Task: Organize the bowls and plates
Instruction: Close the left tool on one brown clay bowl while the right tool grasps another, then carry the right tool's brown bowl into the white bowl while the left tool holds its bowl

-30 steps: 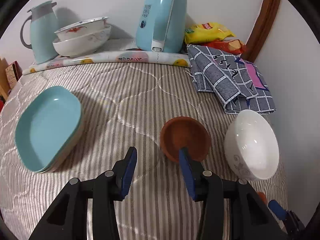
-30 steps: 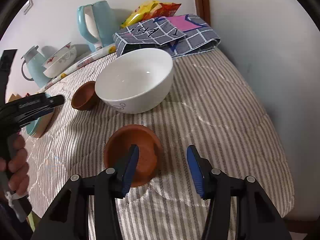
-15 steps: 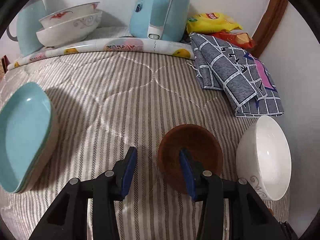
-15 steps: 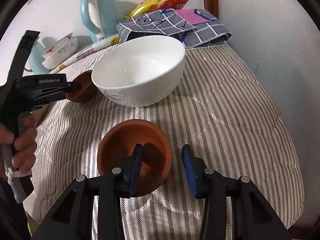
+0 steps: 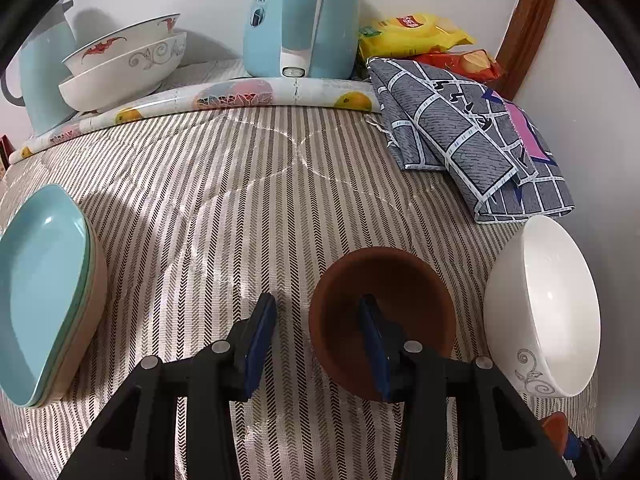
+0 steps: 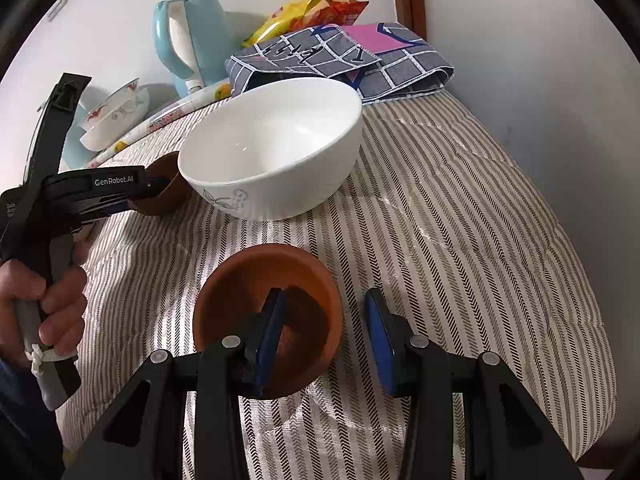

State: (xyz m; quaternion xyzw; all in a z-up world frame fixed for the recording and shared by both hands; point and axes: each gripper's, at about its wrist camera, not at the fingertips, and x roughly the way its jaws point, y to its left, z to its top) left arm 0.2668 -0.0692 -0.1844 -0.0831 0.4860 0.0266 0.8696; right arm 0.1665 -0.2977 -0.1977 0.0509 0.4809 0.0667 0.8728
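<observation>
Bowls sit on a striped quilted cloth (image 5: pixel 248 200) that covers the surface. The left gripper (image 5: pixel 316 336) stands wide, its right finger dipped inside a dark brown bowl (image 5: pixel 384 300) and its left finger outside over the cloth, so the near-left rim lies between them ungripped. Just right of that bowl rests a large white bowl (image 5: pixel 548 312) with a grey scroll motif. A stack of turquoise plates (image 5: pixel 44 288) lies at the left edge, well apart. At the back, two nested white patterned bowls (image 5: pixel 124 68) sit beside a pale blue kettle (image 5: pixel 300 16). The right gripper (image 6: pixel 326 332) is also spread wide, its left finger inside a terracotta bowl (image 6: pixel 268 300), its right finger outside above the cloth, the bowl's right rim between them. The folded checked cloth (image 6: pixel 348 60) lies behind the white bowl
</observation>
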